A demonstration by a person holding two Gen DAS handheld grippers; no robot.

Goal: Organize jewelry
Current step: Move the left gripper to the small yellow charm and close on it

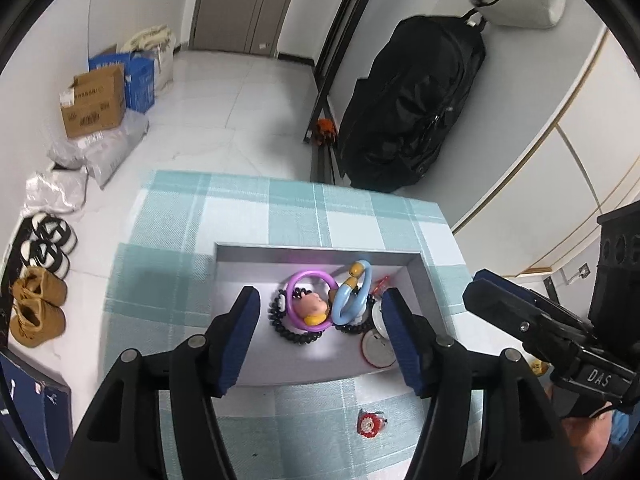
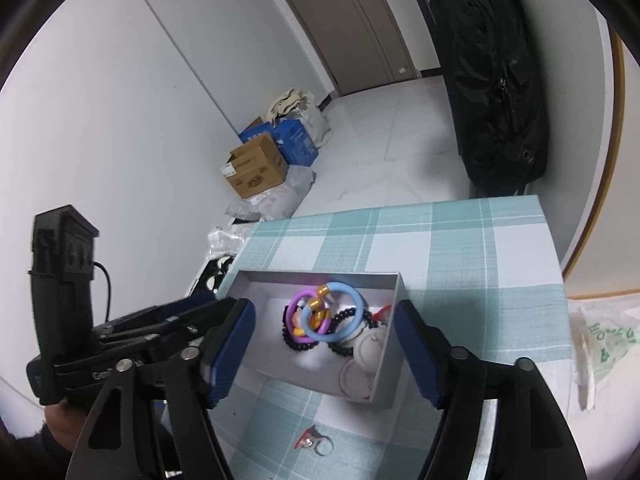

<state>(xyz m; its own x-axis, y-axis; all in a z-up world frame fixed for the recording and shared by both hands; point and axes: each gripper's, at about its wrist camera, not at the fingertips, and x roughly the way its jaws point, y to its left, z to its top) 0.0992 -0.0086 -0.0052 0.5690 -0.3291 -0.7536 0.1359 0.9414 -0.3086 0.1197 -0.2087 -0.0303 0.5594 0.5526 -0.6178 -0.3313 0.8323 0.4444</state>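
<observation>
Jewelry fills the gray box (image 1: pixel 248 264) just ahead of both my grippers — a purple ring (image 1: pixel 308 300), a blue ring (image 1: pixel 352 300) and black bead bracelets (image 1: pixel 296 334). My left gripper (image 1: pixel 320 332) is released, gripping nothing; my right gripper (image 2: pixel 326 344) likewise. 1 red-topped ring (image 2: pixel 314 444) lies on the checked cloth (image 2: pixel 460 248), below my right gripper.

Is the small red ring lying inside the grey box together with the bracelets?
No, the red ring lies on the checked tablecloth in front of the grey box, outside its wall.
</observation>
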